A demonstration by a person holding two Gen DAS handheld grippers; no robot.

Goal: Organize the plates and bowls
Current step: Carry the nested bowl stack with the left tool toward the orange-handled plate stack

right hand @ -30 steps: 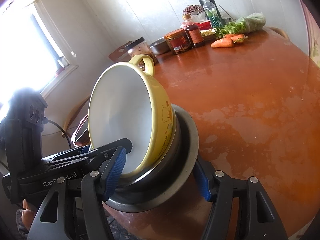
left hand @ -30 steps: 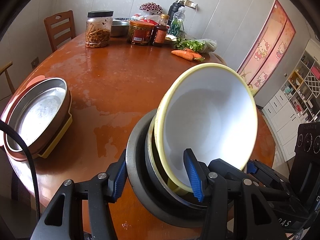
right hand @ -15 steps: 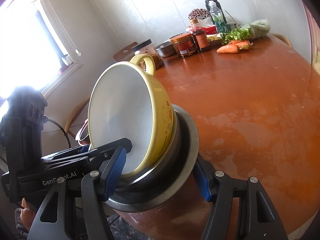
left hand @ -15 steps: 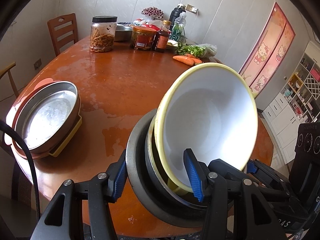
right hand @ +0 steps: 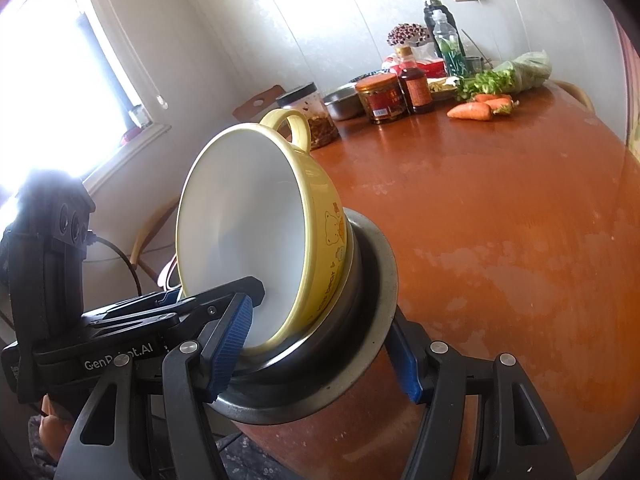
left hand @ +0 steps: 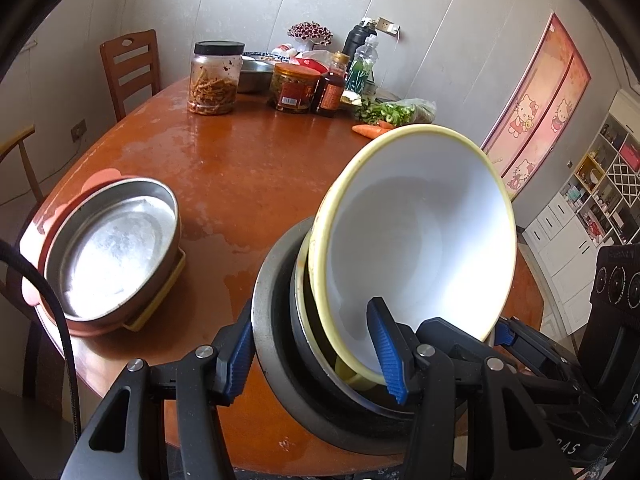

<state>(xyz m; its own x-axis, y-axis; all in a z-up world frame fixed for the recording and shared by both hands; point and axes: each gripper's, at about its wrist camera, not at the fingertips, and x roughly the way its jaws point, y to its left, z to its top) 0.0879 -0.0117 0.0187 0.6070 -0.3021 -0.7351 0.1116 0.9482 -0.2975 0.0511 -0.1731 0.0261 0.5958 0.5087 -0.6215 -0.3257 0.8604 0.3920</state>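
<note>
A yellow bowl point(left hand: 416, 240) with a white inside and a loop handle sits tilted inside a steel bowl point(left hand: 272, 320); the nested stack hangs above the near edge of the round brown table point(left hand: 240, 168). My left gripper point(left hand: 314, 356) is shut on the stack, one pad inside the yellow bowl and one outside the steel rim. My right gripper point(right hand: 316, 350) is shut on the opposite side of the stack the same way, across the yellow bowl point(right hand: 240, 220) and steel bowl point(right hand: 376, 300). A steel plate point(left hand: 116, 248) rests in a reddish dish at the table's left edge.
Jars point(left hand: 216, 76), bottles point(left hand: 332, 88), a steel basin, greens and carrots point(right hand: 470, 111) crowd the far side of the table point(right hand: 500, 220). A wooden chair point(left hand: 130, 68) stands behind it. White cabinets point(left hand: 580, 216) are at the right, a bright window point(right hand: 60, 80) at the left.
Both grippers have lifted the bowl stack a little and drawn back; the table and the plate stack now sit lower and further into view. The grips are unchanged.
</note>
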